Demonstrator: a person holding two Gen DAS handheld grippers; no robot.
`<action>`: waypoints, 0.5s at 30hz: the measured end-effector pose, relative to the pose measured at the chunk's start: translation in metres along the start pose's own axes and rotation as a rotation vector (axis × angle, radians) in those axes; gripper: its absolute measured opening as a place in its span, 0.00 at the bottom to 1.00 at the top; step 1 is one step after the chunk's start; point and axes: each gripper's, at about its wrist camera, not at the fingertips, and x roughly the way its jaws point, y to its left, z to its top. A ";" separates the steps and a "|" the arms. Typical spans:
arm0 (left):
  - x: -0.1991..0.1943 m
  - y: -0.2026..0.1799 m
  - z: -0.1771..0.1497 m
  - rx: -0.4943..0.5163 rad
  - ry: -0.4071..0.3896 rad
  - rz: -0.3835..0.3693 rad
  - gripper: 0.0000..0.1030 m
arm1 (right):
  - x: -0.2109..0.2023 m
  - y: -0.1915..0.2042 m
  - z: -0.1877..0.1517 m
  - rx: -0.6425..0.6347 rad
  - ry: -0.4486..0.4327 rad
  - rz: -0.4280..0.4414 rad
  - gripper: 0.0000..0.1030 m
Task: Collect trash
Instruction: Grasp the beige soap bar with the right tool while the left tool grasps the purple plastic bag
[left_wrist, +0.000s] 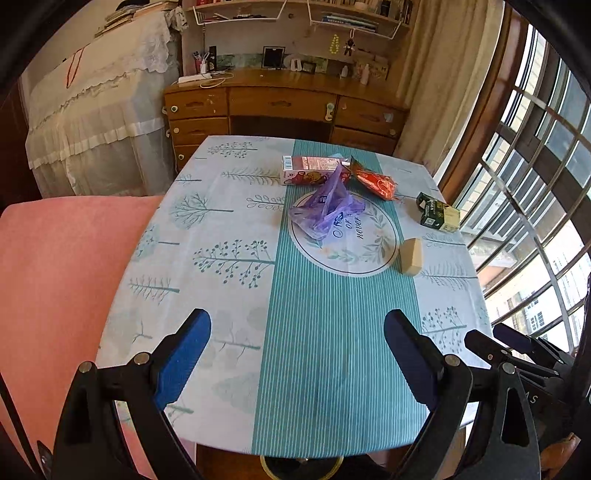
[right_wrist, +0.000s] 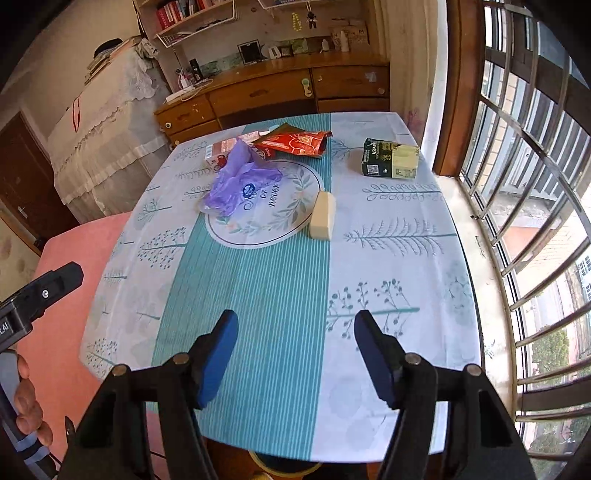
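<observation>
Nearest the cameras, the left gripper (left_wrist: 297, 328) hangs over the near edge of the table (left_wrist: 332, 369), jaws spread wide with nothing between the blue pads. The right gripper (right_wrist: 295, 328) sits likewise over the near edge, jaws wide apart and empty.

Farther in, a beige block (right_wrist: 323, 216) lies at the right rim of the printed round emblem on the tablecloth (right_wrist: 388, 266). On the emblem's far left part rests a crumpled purple plastic bag (left_wrist: 325, 206), loose and partly standing.

Beyond the bag, a pink and white carton (left_wrist: 306, 170) lies on its side, touching or just behind the bag. Just right of it lies a red snack wrapper (right_wrist: 295, 144), open at one end. Well apart, toward the window side, a dark green and yellow carton (right_wrist: 391, 158) lies on its side.

Behind the table stands a wooden desk (left_wrist: 280, 99) with drawers.
</observation>
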 end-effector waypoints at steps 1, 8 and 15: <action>0.013 -0.008 0.010 0.016 0.013 0.010 0.91 | 0.011 -0.006 0.009 0.000 0.020 0.016 0.60; 0.100 -0.043 0.071 0.070 0.063 0.117 0.91 | 0.094 -0.028 0.065 -0.048 0.132 0.088 0.58; 0.168 -0.038 0.101 0.023 0.166 0.173 0.91 | 0.156 -0.032 0.092 -0.064 0.224 0.138 0.46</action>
